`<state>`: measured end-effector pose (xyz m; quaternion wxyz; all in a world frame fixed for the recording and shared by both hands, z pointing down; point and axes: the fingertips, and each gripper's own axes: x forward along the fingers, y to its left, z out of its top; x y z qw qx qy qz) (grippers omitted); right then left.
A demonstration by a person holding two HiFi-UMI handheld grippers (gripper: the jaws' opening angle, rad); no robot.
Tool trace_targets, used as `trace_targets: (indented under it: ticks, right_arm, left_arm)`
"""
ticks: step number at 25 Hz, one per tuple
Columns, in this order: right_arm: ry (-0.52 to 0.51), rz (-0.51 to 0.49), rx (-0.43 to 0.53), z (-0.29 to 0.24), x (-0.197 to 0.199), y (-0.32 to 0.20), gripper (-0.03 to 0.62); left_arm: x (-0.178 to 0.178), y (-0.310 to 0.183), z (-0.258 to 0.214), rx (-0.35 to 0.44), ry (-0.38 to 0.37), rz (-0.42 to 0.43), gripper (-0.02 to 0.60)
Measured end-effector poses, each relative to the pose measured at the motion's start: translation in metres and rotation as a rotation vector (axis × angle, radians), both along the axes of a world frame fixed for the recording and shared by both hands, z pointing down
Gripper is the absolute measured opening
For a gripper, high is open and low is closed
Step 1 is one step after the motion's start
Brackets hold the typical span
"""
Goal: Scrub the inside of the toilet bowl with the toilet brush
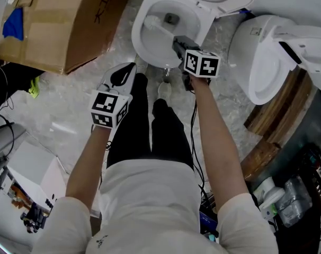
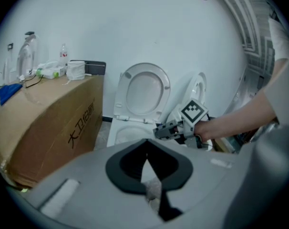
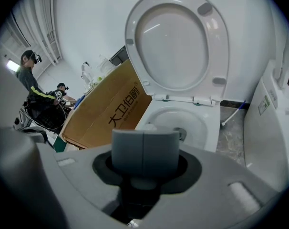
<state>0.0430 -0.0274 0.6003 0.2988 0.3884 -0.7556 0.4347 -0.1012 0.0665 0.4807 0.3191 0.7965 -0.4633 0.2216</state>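
Note:
The white toilet bowl (image 1: 137, 36) stands open at the top of the head view, its seat and lid (image 3: 178, 37) raised. A white toilet brush (image 1: 156, 25) lies inside the bowl, its head near the far left wall, beside the dark drain (image 1: 171, 18). My right gripper (image 1: 177, 41) is over the bowl's near rim, shut on the brush handle. In the right gripper view the jaws (image 3: 143, 144) hide most of the handle; a white bit shows above them. My left gripper (image 1: 124, 73) hangs shut and empty over the floor, left of the bowl.
A large cardboard box (image 1: 65, 20) stands left of the toilet. A second white toilet (image 1: 261, 57) sits close on the right, wooden boards (image 1: 272, 120) beyond it. My own legs and shoe (image 1: 165, 89) are just before the bowl. Two people (image 3: 35, 87) stand far left.

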Motion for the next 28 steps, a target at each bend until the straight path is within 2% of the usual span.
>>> trace_targets:
  ticks: [28]
  right_arm:
    - [-0.043, -0.114, -0.031, 0.010, 0.004, 0.045, 0.150]
  left_arm:
    - [0.019, 0.032, -0.001, 0.015, -0.009, -0.041, -0.011]
